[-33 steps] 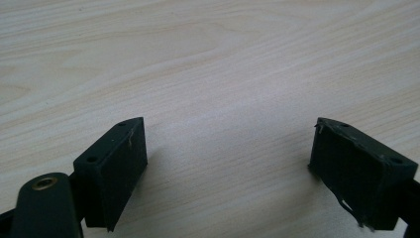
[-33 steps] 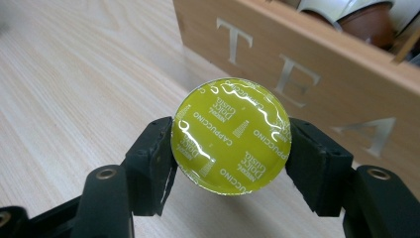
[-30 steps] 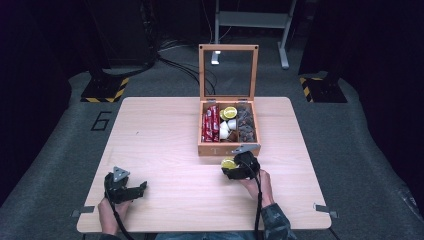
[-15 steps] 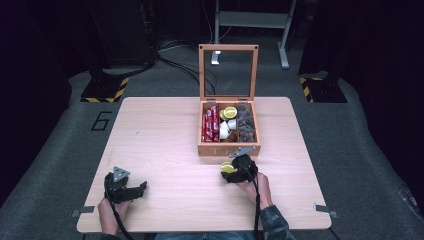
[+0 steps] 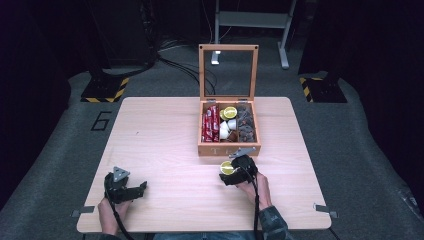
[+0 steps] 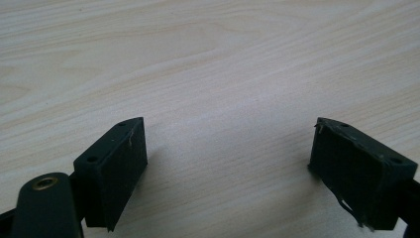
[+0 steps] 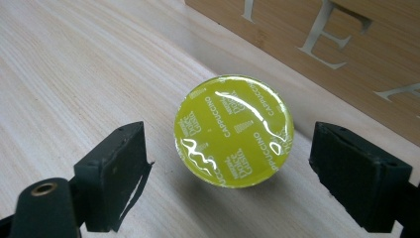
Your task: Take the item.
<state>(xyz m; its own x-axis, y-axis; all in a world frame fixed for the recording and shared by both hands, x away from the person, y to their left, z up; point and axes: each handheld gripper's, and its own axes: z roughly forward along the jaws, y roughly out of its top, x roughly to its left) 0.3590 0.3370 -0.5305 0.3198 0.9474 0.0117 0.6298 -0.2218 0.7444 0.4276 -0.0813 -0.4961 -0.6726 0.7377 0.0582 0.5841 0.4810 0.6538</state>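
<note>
Right gripper view: the right gripper [image 7: 228, 173] has its jaws spread, untouching, either side of a yellow-lidded capsule [image 7: 234, 130] at frame centre on the table [image 7: 74, 74]; a wooden box [image 7: 317, 39] fills the upper right. Left gripper [image 6: 228, 173], lower frame, released over bare wood.

Both tongs, left [image 5: 136, 188] and right [image 5: 226, 175], gape wide.

Each gripper is black, with two blocky jaws faced in dark pads. The left gripper [image 6: 225, 173] has a brass-coloured threaded insert near its left jaw and a grey three-cornered plate on top; its right pad is frayed. The right gripper [image 7: 228, 173] has the same insert, a torn left pad, and a black cable trailing past a dark patterned sleeve [image 5: 272, 222].
</note>
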